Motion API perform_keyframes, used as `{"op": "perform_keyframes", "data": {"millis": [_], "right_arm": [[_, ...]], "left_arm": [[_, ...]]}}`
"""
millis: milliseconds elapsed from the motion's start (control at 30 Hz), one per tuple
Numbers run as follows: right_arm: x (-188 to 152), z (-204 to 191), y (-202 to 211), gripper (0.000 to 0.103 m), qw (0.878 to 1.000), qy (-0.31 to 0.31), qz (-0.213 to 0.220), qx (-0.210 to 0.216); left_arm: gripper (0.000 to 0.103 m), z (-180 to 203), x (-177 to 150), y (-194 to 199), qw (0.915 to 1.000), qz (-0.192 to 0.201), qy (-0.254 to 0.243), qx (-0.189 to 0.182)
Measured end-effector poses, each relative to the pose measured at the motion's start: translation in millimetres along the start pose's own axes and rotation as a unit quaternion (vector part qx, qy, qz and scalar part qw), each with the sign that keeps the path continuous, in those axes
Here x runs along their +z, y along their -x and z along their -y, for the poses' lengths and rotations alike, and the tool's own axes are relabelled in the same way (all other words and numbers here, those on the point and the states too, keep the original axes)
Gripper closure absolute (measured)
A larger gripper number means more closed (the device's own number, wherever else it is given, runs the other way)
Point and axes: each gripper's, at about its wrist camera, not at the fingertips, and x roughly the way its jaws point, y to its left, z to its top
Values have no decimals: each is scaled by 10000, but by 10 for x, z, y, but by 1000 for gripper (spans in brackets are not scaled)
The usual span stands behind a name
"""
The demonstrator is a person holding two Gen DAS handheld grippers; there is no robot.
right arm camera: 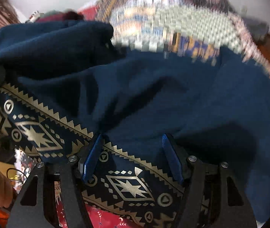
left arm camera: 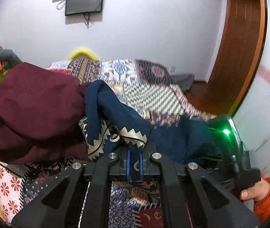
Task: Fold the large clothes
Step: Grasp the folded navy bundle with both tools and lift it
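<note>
Two garments heaped on a quilt-covered bed (left arm camera: 153, 98).
A patterned-border garment (left arm camera: 116, 114) lies on the bed, right of and touching a bunched plain garment (left arm camera: 30, 110). Behind the bed, a screen (left arm camera: 84, 1) hangs on the wall.

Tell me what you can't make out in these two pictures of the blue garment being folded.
- Left wrist view: the left gripper covers the pinched edge of the blue garment, and the maroon cloth hides the bed behind it.
- Right wrist view: the patchwork bedspread is motion-blurred; the blue garment fills the frame, so its full shape and type stay unclear beyond the open right gripper.
</note>
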Motion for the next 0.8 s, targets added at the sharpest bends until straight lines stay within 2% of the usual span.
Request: {"op": "perform_keyframes", "data": {"millis": [100, 167, 300, 367, 500, 567, 700, 800], "right_arm": [[-5, 62, 120, 42, 9999, -65, 30, 149], [-16, 120, 339, 42, 9995, -111, 269, 144], [-222, 429, 1037, 42, 9914, -337, 1195, -422], [-378, 657, 1343, 42, 9842, -610, 1554, -596], [-745, 1133, 1783, 42, 9641, -1198, 1864, -1461], [-924, 1317, 1923, 42, 9566, -1403, 1905, -1699], [-1180, 1518, 2085, 42, 9522, -1778, 1940, -1551], [-1188, 1423, 2105, 42, 9539, -1619, 1972, -1579]], "left_arm": [[97, 209, 46, -22, 9991, 141, -391, 107], [97, 315, 141, -10, 9984, 220, -529, 3], [97, 664, 392, -65, 9957, 323, -820, -281], [97, 984, 487, -83, 9921, 365, -1083, -515], [98, 1669, 472, -107, 9800, 361, -1685, -992], [97, 2016, 331, -182, 9699, 138, -2013, -1365], [97, 2344, -18, -427, 9554, -678, -2280, -1751], [94, 2358, -261, -557, 9523, -1135, -2316, -1633]]}}
